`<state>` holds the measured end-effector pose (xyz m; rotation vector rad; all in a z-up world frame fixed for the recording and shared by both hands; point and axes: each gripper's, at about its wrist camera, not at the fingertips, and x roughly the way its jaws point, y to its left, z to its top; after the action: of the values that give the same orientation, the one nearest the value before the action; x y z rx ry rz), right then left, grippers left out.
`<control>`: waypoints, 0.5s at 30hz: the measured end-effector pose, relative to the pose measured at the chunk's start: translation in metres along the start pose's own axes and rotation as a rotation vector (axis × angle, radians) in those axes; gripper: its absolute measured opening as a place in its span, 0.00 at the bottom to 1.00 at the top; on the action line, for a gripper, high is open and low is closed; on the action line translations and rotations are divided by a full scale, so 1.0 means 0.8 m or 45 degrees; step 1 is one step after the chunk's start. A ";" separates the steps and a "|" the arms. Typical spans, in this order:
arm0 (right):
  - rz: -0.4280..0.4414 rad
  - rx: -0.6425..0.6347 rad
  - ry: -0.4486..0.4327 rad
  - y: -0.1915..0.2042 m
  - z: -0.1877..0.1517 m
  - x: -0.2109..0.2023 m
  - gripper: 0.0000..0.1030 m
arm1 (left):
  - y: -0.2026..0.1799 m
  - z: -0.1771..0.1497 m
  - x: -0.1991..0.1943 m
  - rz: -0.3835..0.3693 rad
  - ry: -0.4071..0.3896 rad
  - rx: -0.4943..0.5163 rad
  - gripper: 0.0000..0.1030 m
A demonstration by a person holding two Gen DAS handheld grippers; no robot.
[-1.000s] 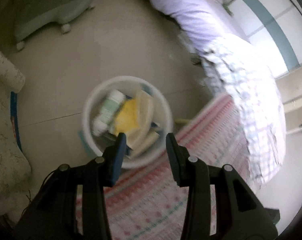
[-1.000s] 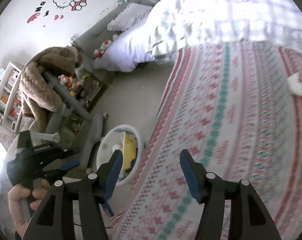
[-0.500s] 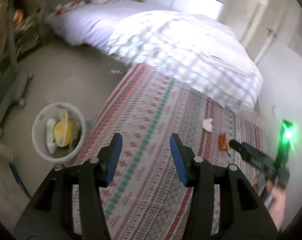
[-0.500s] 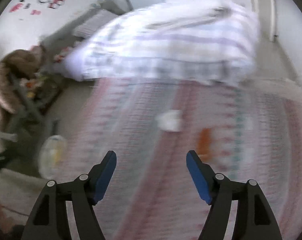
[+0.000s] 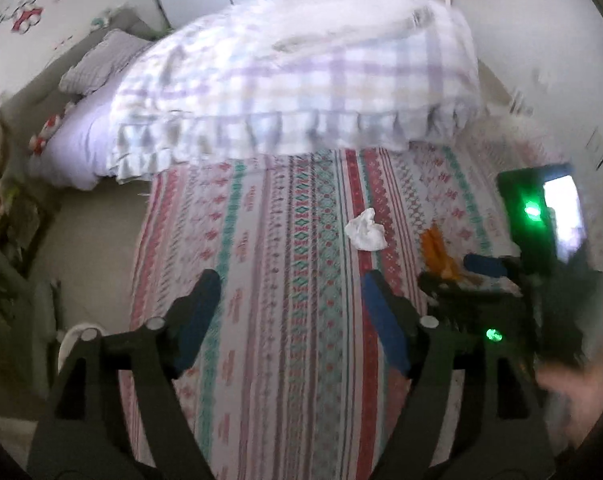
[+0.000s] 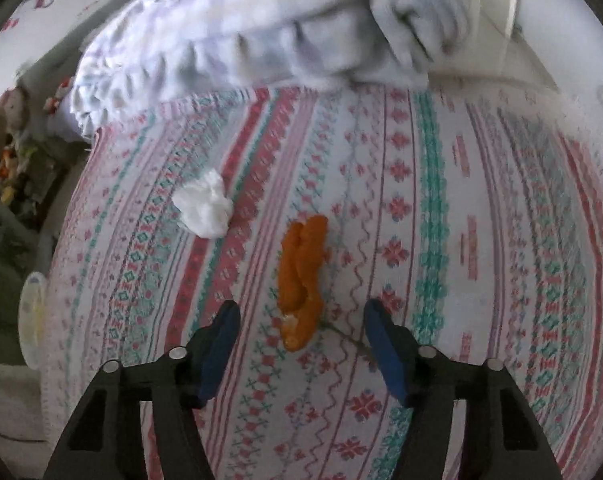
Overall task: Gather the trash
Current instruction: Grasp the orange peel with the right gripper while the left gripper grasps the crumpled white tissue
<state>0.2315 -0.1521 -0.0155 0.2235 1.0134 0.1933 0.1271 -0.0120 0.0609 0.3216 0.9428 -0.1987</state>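
Observation:
A strip of orange peel (image 6: 303, 272) lies on the patterned rug (image 6: 433, 208), with a crumpled white tissue (image 6: 205, 210) to its left. My right gripper (image 6: 303, 330) hangs low over the peel's near end. Its jaws are closing, with the peel between them but the pads not touching it. In the left wrist view the tissue (image 5: 365, 229) and peel (image 5: 437, 250) lie ahead and to the right. My left gripper (image 5: 291, 304) is over bare rug; its jaws are opening and nothing is between them. The white trash bin (image 5: 75, 338) shows at the lower left.
A bed with a checked quilt (image 5: 301, 80) borders the far edge of the rug. Bare floor (image 5: 93, 240) and cluttered furniture (image 5: 9, 216) lie to the left. The bin's rim (image 6: 31, 312) shows left of the rug. A hand (image 5: 569, 392) holds the right tool.
The left view swung from the full bin across to the rug, and its jaws widened. The right gripper dropped down over the orange peel, its jaws narrower than half a second ago.

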 end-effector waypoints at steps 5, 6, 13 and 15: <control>0.018 -0.009 0.022 0.004 -0.003 -0.006 0.23 | -0.016 0.024 0.060 -0.121 0.120 -0.044 0.72; 0.016 -0.003 0.014 0.004 -0.001 -0.010 0.22 | -0.016 0.029 0.068 -0.124 0.129 -0.060 0.72; 0.064 0.141 -0.086 -0.036 0.000 -0.071 0.15 | -0.033 0.053 0.108 -0.188 0.158 -0.110 0.72; 0.083 0.178 -0.079 -0.044 -0.006 -0.075 0.15 | -0.042 0.052 0.123 -0.200 0.186 -0.108 0.72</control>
<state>0.1984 -0.2012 0.0215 0.3883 0.9592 0.1739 0.2055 -0.0610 -0.0033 0.1853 1.1192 -0.2811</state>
